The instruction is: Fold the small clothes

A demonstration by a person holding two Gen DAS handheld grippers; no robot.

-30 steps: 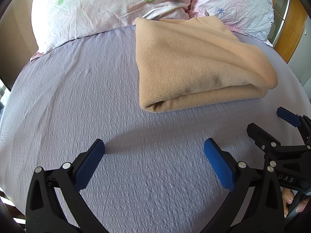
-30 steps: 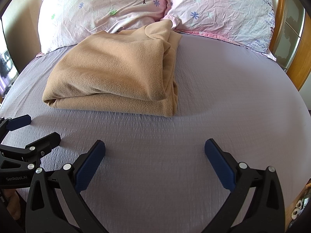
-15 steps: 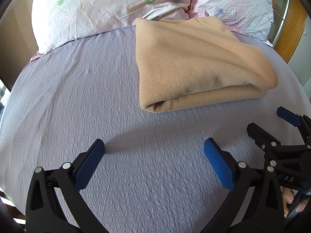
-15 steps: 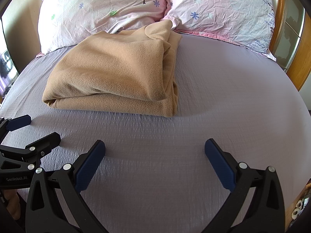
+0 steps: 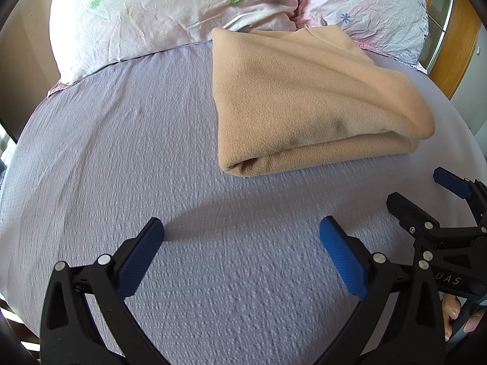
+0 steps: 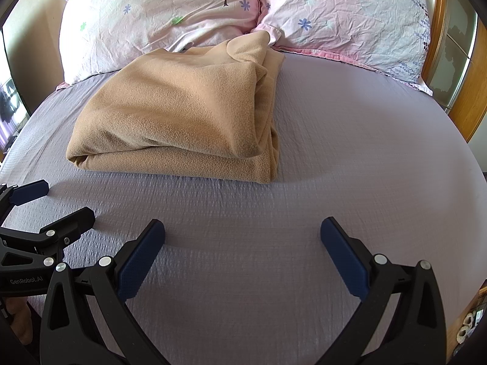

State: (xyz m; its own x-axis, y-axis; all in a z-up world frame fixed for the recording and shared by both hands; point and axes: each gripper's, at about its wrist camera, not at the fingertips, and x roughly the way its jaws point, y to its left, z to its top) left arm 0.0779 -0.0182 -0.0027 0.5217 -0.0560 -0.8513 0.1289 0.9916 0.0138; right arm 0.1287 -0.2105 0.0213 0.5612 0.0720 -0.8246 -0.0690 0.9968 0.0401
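Hovering over the sheet (image 5: 127,140), both tools empty. Left to right:

Left gripper (image 5: 242,237): jaws spread wide, nothing between the pads, bare sheet under them. It also shows at the left edge of the right wrist view, same spread stance. A bit of a hand (image 6: 18,319) is visible under it there.

Fleece (image 5: 304,100): tan, lying on the sheet ahead of both tools, well clear of either. From the left camera it sits right of centre; from the right camera (image 6: 182,115) left of centre, so it is roughly between the two and further up the bed. Its far edge touches the pillows (image 5: 170,12). It is stacked in several layers, rounded fold facing the tools, top face fairly smooth. The right-hand side shows loose edges not fully lined up, with one corner poking up toward the pillows.

Right gripper (image 6: 243,237): jaws spread wide too, holding nothing, low over bare sheet. Fingertips (image 5: 450,319) of the hand holding it show at the left camera's lower right corner.

Headboard (image 6: 438,30): wood, far right.

Progress, my read: the fold looks essentially done, piece compact and released. What is left is at most tidying that ragged right edge, or moving on. No other garment visible in either view, so I can't tell whether more pieces are waiting.
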